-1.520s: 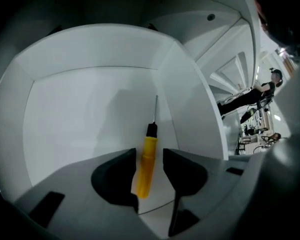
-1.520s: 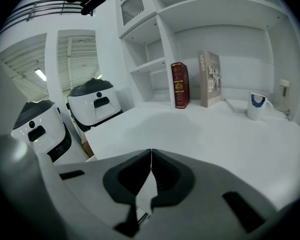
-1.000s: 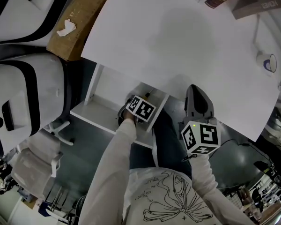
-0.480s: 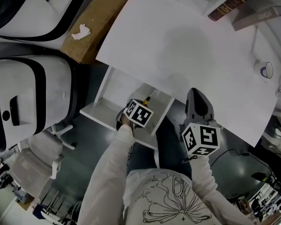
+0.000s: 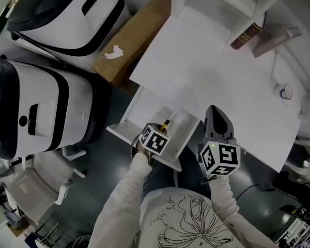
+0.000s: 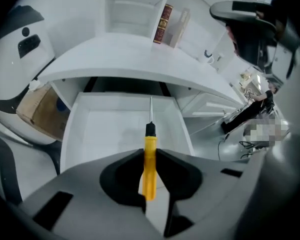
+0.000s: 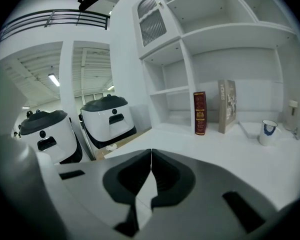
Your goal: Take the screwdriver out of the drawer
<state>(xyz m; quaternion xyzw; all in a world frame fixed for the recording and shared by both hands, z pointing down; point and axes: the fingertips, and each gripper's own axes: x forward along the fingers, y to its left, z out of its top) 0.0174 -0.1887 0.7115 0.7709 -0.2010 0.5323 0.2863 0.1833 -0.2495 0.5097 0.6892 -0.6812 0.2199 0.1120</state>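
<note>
A screwdriver [image 6: 149, 160] with a yellow handle and thin metal shaft is clamped between the jaws of my left gripper [image 6: 149, 155], its shaft pointing away over the open white drawer [image 6: 80, 134]. In the head view the left gripper [image 5: 160, 133] hangs above the drawer [image 5: 144, 107], and the screwdriver's tip [image 5: 167, 123] pokes out past the marker cube. My right gripper [image 7: 150, 159] is shut with nothing in it; it points level over the white desk [image 7: 230, 149]. In the head view the right gripper [image 5: 217, 119] sits at the desk's near edge.
On the desk's far side stand a red book [image 7: 199, 112], a grey book [image 7: 227, 106] and a mug [image 7: 266, 132]. White shelves [image 7: 220, 24] rise behind. Left of the desk are a cardboard box [image 5: 129, 37] and two large white-and-black machines [image 5: 36, 102].
Both grippers have risen. The left one has lifted the screwdriver up out of the drawer. The head view has shifted, so more of the floor, box and machines shows.
</note>
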